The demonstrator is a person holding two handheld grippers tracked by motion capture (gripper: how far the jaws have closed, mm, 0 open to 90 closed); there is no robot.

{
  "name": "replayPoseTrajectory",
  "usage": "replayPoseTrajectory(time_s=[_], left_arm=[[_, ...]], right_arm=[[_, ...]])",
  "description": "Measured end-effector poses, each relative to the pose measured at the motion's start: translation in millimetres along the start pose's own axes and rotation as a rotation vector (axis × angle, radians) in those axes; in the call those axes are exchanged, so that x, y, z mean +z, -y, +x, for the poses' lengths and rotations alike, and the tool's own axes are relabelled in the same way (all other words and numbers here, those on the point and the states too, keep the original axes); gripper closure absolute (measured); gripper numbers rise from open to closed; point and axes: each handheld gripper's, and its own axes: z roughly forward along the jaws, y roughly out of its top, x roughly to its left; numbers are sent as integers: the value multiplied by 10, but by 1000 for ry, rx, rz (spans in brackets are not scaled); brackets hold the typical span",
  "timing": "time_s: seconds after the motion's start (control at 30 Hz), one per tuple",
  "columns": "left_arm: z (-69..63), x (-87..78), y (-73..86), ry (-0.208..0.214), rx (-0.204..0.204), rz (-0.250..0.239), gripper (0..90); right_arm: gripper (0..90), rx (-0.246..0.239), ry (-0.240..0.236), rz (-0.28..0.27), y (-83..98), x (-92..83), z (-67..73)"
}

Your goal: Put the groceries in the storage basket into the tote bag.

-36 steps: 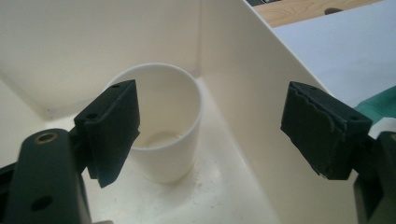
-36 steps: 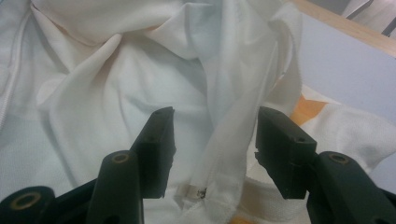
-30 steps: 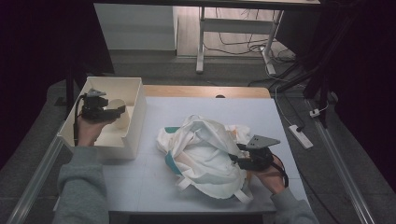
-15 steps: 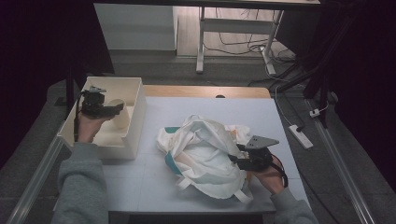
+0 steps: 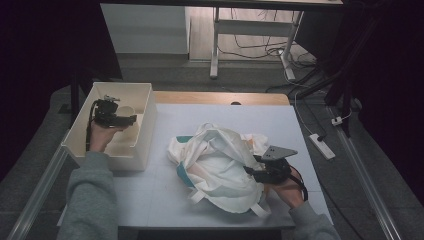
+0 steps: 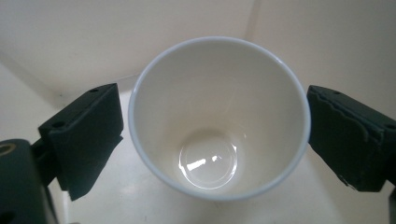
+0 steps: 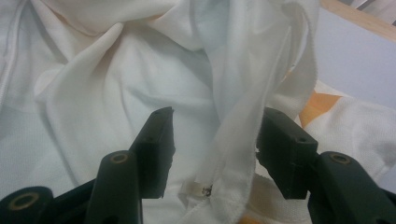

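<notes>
**Cup between spread jaws in the bin, cloth strap between the other pair**

The left hand-held gripper [image 5: 116, 111] hangs inside the cream bin [image 5: 144, 131] at the tabletop's [image 5: 210, 112] left edge. Its jaws have just been opening and now stand wide on either side of a white cup [image 6: 219, 116] that sits upright on the bin floor near a corner; a thin gap shows between each pad and the rim. The bin walls rise close behind the cup, leaving little room on that side.

The right hand-held gripper [image 5: 257, 171] rests on the right side of the white bag [image 5: 220, 165], which lies crumpled mid-tabletop. Its jaws stand partly open with a strap [image 7: 238, 140] of the bag running between them, nearer one pad; whether that pad touches it cannot be told. Bare tabletop lies open beyond the bag and toward the bin.
</notes>
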Motion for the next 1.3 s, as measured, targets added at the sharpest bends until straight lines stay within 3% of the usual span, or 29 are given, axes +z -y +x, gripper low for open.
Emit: replayPoseTrajectory(time_s=[0.23,0.57,0.97,1.3], left_arm=[[-34,11,-10,-11,12,-3,192],[14,-38,14,3,-7,-19,201],[-8,-386,-4,6,-26,-111,201],[-99,-647,-36,27,-18,-198,201]], right_arm=[[462,-4,1,1,7,11,2],[462,-9,3,3,8,8,5],[462,-9,8,-3,2,-6,7],[461,-12,12,-5,0,-9,11]])
